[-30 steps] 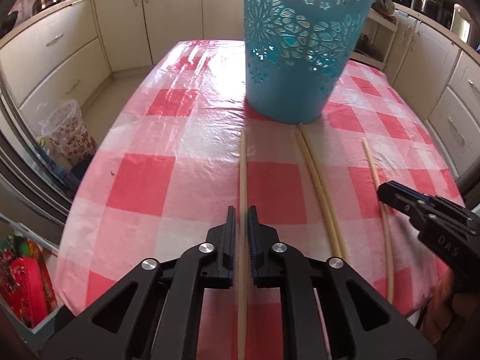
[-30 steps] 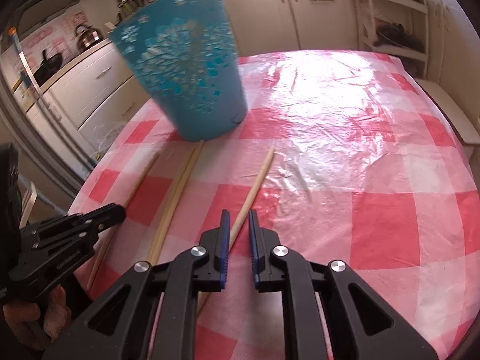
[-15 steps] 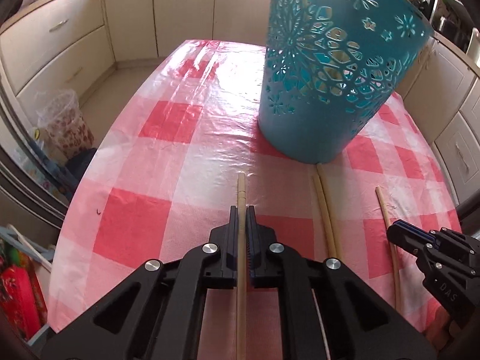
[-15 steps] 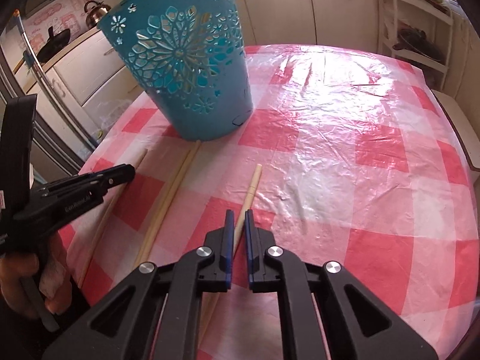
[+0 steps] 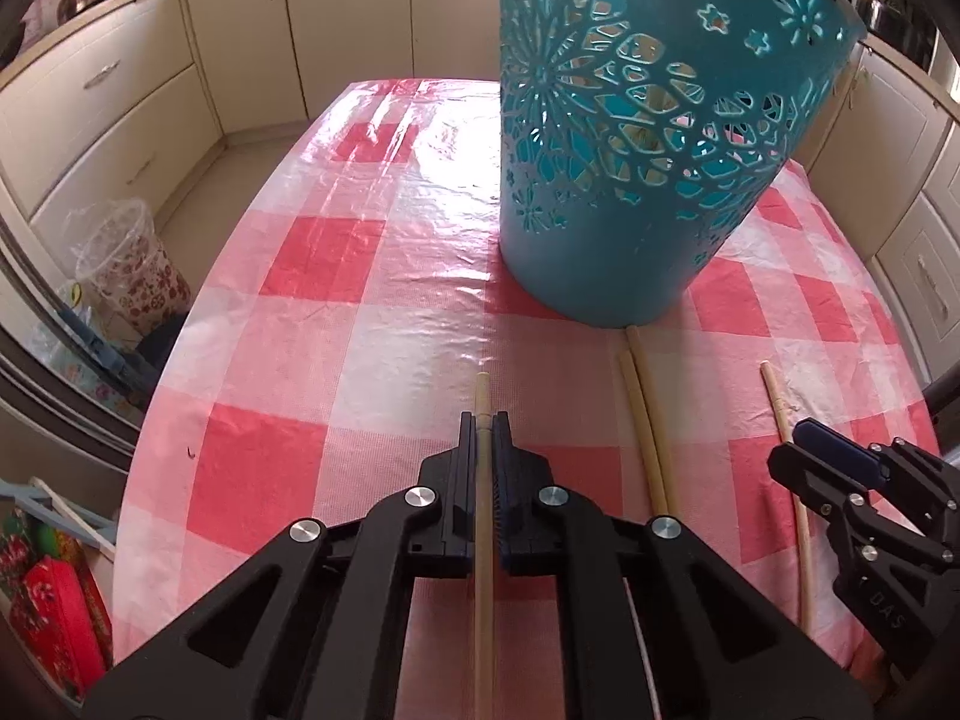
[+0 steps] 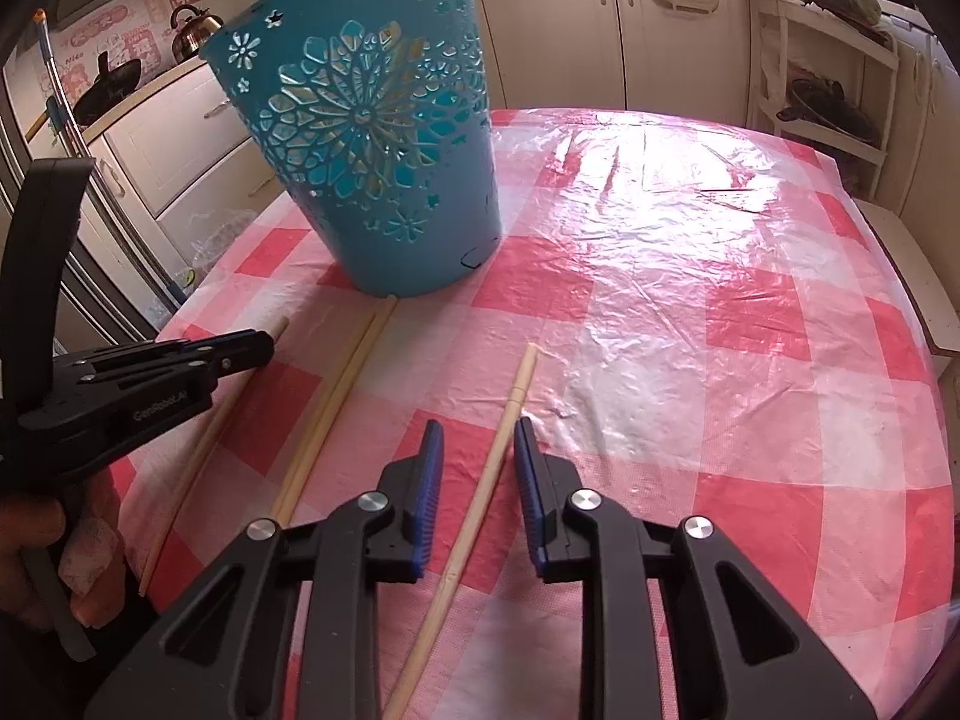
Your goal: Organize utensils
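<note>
The left gripper (image 5: pixel 483 420) is clamping its fingers on a pale wooden chopstick (image 5: pixel 483 540); only the right wrist view is showing the right gripper (image 6: pixel 478 429), fingers apart, straddling another wooden chopstick (image 6: pixel 480 498) on the red-checked worktop (image 6: pixel 750 330), the perforated turquoise plastic basket (image 6: pixel 384 180) standing at eleven o'clock.

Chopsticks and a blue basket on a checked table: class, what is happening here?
A person works two handheld grippers. The left gripper has its jaws shut on one wooden chopstick. The right gripper is open, its jaws astride another chopstick that lies on the tablecloth. A pair of chopsticks lies between them, pointing at the teal cutout basket.
</note>
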### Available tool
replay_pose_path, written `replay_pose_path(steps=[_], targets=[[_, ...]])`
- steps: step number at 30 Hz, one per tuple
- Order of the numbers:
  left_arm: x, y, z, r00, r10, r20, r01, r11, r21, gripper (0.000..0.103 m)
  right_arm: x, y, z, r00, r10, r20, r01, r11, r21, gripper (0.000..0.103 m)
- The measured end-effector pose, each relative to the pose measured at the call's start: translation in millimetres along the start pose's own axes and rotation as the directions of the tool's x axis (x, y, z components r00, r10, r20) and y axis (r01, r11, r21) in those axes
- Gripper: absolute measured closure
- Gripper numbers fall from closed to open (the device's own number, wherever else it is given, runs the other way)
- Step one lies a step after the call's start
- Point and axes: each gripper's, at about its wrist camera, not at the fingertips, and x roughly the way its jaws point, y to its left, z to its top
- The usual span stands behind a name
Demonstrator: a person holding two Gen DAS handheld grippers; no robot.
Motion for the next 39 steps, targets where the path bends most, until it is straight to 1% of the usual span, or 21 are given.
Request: replay_pose_path(steps=[3,6,9,11,14,17,19,20,22,23,24,26,27,29,32,33,35,39], targets=[[-14,7,-7,0.998,-0.05,0.025,0.051,0.998,-0.027,0.098,1,3,0,1.0,-0.014,0.0,0.014,1.0,-0.013,0.078],[-37,11,-13,0.992,-0.097,0.076,0.101,0.994,-0.046,0.098,0,2,0,1.0,-0.014,-0.001,0.014,1.0,-0.012,0.078],[-67,14,-12,0.978,-0.145,0.151,0.155,0.986,-0.057,0.098,1,1,0,1.0,-0.007,0.0,0.007,1.0,-0.006,0.078],[-88,13,-8,0.964,-0.17,0.207,0.185,0.981,-0.055,0.098,1,2,-1,1.0,-0.008,0.0,0.008,1.0,-0.006,0.078],[-121,11,1,0.935,-0.201,0.291,0.224,0.973,-0.048,0.098,1,2,-1,1.0,-0.014,0.001,0.014,1.0,-0.009,0.078],[-150,7,14,0.902,-0.227,0.368,0.259,0.965,-0.039,0.098,1,2,-1,1.0,-0.011,0.002,0.011,1.0,-0.006,0.078],[-169,3,25,0.875,-0.241,0.421,0.278,0.96,-0.028,0.098,0,2,-1,1.0,-0.007,0.003,0.007,1.0,-0.002,0.078],[-176,2,29,0.864,-0.246,0.439,0.284,0.958,-0.023,0.098,0,1,-1,1.0,-0.005,0.003,0.005,1.0,0.0,0.078],[-190,-2,43,0.835,-0.252,0.488,0.297,0.955,-0.015,0.098,0,0,-1,1.0,0.0,0.003,0.0,1.0,0.003,0.078],[-197,-4,52,0.817,-0.251,0.519,0.302,0.953,-0.014,0.098,0,-1,-1,1.0,0.003,0.003,-0.003,1.0,0.006,0.078],[-202,-6,60,0.804,-0.25,0.539,0.306,0.952,-0.014,0.098,-1,-1,-1,1.0,0.006,0.003,-0.006,1.0,0.008,0.078],[-210,-9,77,0.773,-0.247,0.585,0.316,0.949,-0.017,0.098,-1,-3,-1,1.0,0.014,0.004,-0.014,1.0,0.012,0.077],[-213,-13,86,0.754,-0.236,0.613,0.308,0.951,-0.014,0.098,-1,-4,-1,1.0,0.018,0.003,-0.018,1.0,0.014,0.076],[-218,-20,104,0.723,-0.22,0.654,0.299,0.954,-0.01,0.098,-1,-5,-1,1.0,0.027,0.003,-0.027,0.999,0.018,0.075],[-216,-26,125,0.695,-0.197,0.692,0.297,0.954,-0.027,0.098,-1,-7,-1,0.999,0.044,0.004,-0.044,0.999,0.028,0.074],[-214,-28,131,0.688,-0.188,0.701,0.293,0.956,-0.032,0.098,-1,-7,-1,0.999,0.05,0.004,-0.05,0.998,0.032,0.074],[-209,-30,143,0.681,-0.168,0.712,0.285,0.957,-0.047,0.098,-2,-10,0,0.998,0.065,0.004,-0.065,0.997,0.043,0.074],[-191,-30,162,0.675,-0.114,0.729,0.271,0.957,-0.101,0.098,-2,-13,0,0.997,0.083,0.004,-0.083,0.995,0.052,0.072]])
